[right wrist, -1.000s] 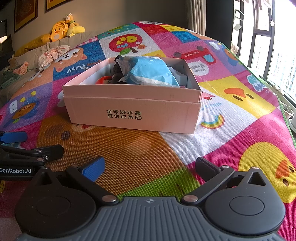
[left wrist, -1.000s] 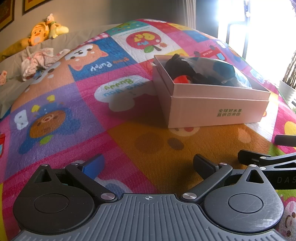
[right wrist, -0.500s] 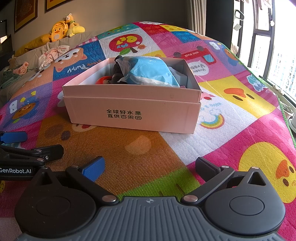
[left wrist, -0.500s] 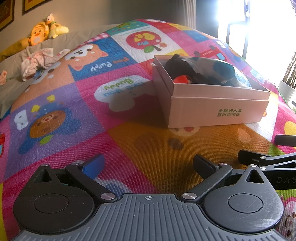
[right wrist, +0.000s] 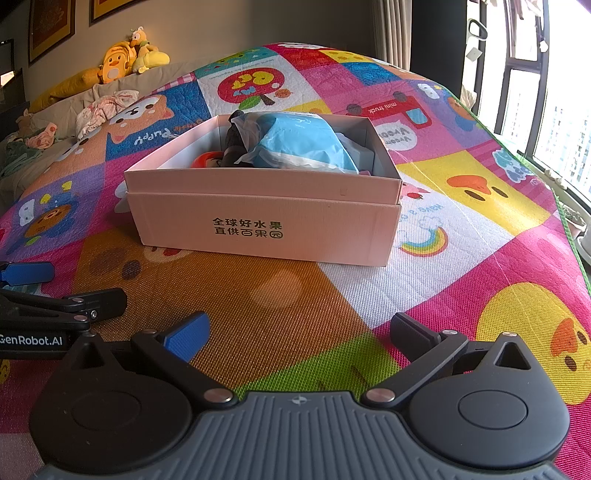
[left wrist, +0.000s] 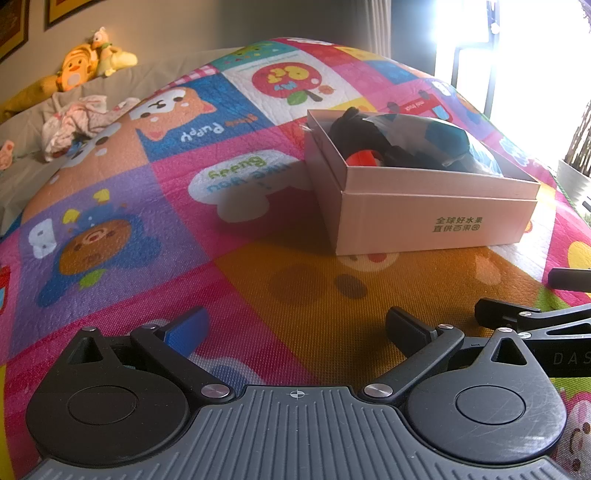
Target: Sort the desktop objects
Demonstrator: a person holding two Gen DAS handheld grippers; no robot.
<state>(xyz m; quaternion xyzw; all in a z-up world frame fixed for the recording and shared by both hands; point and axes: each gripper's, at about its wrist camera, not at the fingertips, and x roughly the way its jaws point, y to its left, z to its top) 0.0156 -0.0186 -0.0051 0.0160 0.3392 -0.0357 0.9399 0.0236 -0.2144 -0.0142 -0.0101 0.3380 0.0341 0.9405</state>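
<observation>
A home: cartoon play mat, plush toys, framed pictures.

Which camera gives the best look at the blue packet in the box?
The right wrist view. There the blue packet is well lit and faces the camera, lying on top of the things in the box. In the left wrist view the packet is seen side-on against window glare, dark and partly hidden by black items.

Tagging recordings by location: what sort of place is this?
Probably a home living room or playroom: a cartoon play mat covers the floor, plush toys sit on a sofa behind, and framed pictures hang on the wall.
</observation>
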